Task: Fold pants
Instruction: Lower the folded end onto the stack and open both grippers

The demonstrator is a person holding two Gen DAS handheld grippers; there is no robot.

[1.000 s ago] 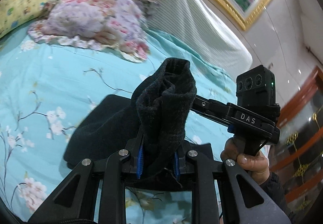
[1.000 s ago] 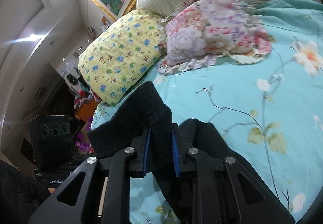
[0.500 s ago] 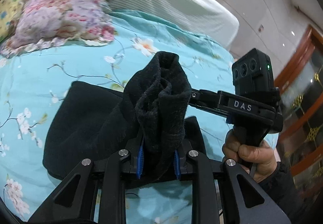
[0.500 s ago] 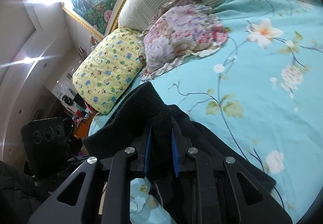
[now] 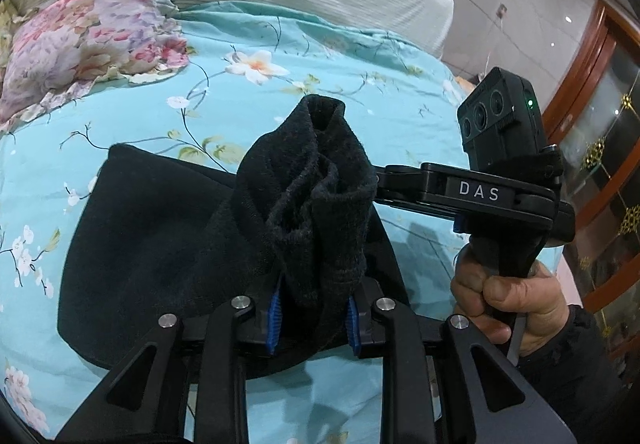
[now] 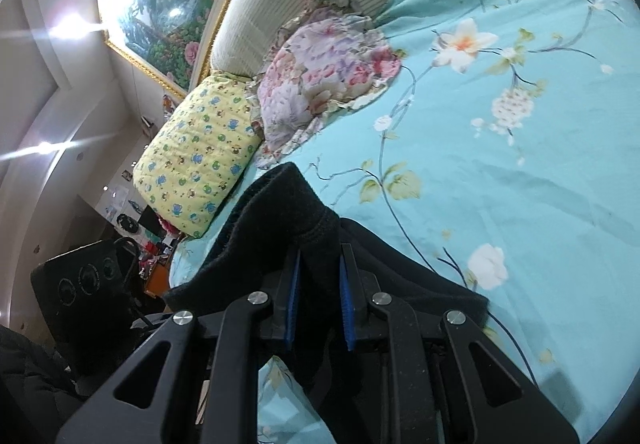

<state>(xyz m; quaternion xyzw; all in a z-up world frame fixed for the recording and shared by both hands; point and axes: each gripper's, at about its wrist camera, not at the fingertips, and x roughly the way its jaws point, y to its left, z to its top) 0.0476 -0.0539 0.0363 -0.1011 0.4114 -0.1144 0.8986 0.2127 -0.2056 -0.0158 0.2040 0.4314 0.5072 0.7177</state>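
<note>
Pants (image 5: 160,244) look partly folded on the bed (image 5: 280,84). Left gripper (image 5: 312,314) pinches a bunched end, its fingers just easing apart; right gripper (image 6: 318,302) clamps the other end. Laying down and flattening still left, I'd say.

The only readable lettering is "DAS", in white capitals on the black side bar of the right gripper (image 5: 376,180), seen from the left wrist view just below its camera block (image 5: 502,120). The right wrist view shows no text that can be made out.
</note>
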